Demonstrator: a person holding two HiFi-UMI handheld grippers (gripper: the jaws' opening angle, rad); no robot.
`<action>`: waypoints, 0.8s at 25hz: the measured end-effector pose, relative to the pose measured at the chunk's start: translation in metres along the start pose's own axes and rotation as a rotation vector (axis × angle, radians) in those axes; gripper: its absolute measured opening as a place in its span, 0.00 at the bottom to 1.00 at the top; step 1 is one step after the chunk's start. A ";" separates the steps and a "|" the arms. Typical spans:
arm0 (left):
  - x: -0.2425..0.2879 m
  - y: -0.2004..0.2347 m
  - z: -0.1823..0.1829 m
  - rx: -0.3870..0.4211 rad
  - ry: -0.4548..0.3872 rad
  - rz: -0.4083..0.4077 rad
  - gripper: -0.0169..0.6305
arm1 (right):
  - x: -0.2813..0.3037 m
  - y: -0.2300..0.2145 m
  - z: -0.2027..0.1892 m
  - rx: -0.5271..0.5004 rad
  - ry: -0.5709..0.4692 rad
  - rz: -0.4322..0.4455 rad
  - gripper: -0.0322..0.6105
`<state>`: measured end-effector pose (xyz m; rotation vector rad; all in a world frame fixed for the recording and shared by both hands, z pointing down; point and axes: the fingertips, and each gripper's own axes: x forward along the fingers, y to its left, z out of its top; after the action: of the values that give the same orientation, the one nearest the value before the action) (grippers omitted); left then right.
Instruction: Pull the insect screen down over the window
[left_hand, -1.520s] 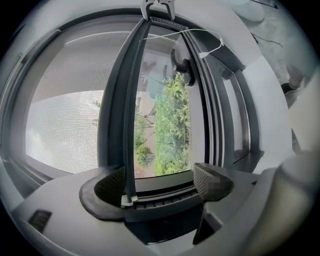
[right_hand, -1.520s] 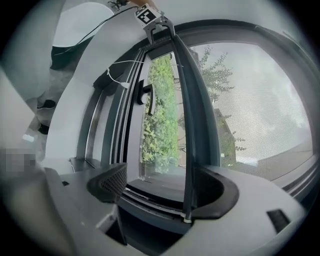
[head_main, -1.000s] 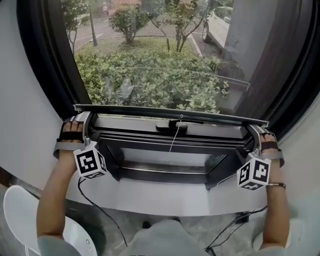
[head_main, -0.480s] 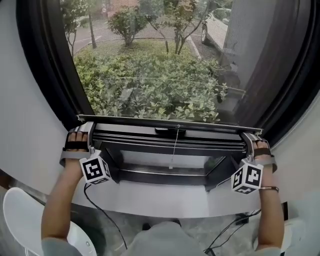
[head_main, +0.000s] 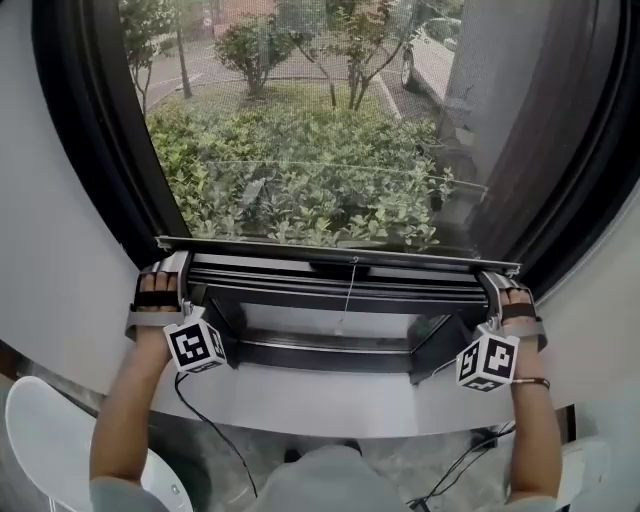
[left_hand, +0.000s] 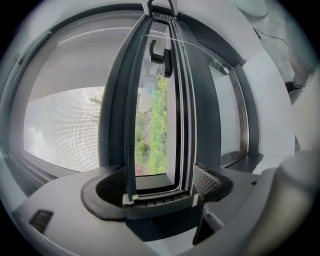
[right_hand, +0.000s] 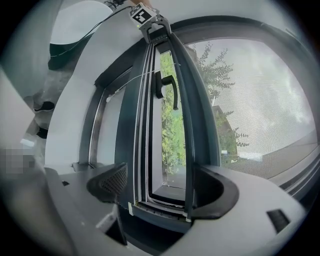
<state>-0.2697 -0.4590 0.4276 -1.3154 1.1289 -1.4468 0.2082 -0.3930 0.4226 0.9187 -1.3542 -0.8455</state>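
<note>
The insect screen's mesh (head_main: 300, 130) covers the window down to its dark bottom bar (head_main: 340, 262), which lies level just above the lower window frame (head_main: 330, 300). A thin pull cord (head_main: 346, 292) hangs from the bar's middle. My left gripper (head_main: 168, 280) holds the bar's left end and my right gripper (head_main: 497, 288) holds its right end. In the left gripper view the bar's end (left_hand: 159, 200) sits between the jaws of the left gripper (left_hand: 159, 192), pads against it. The right gripper view shows the right gripper (right_hand: 160, 192) clamped the same way on the other end (right_hand: 160, 206).
A white sill ledge (head_main: 330, 395) runs below the frame. A white chair (head_main: 40, 430) stands at the lower left, and cables (head_main: 205, 425) trail to the floor. A window handle (left_hand: 161, 55) sticks out from the frame. Dark frame posts (head_main: 90, 120) flank the opening.
Both grippers have lowered with the bar, so the screen reaches further down and the gap to the lower frame has shrunk.
</note>
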 end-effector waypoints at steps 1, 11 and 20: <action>0.000 0.000 0.000 0.000 0.000 0.000 0.69 | 0.000 0.001 0.000 0.000 0.000 -0.001 0.68; -0.002 -0.006 0.000 0.002 -0.004 0.011 0.61 | 0.005 0.012 -0.001 -0.001 0.004 0.012 0.68; -0.003 -0.009 0.001 0.016 -0.021 -0.057 0.61 | 0.003 0.012 -0.002 0.005 0.006 0.041 0.68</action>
<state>-0.2683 -0.4540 0.4361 -1.3583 1.0721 -1.4775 0.2097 -0.3904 0.4347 0.8933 -1.3664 -0.8077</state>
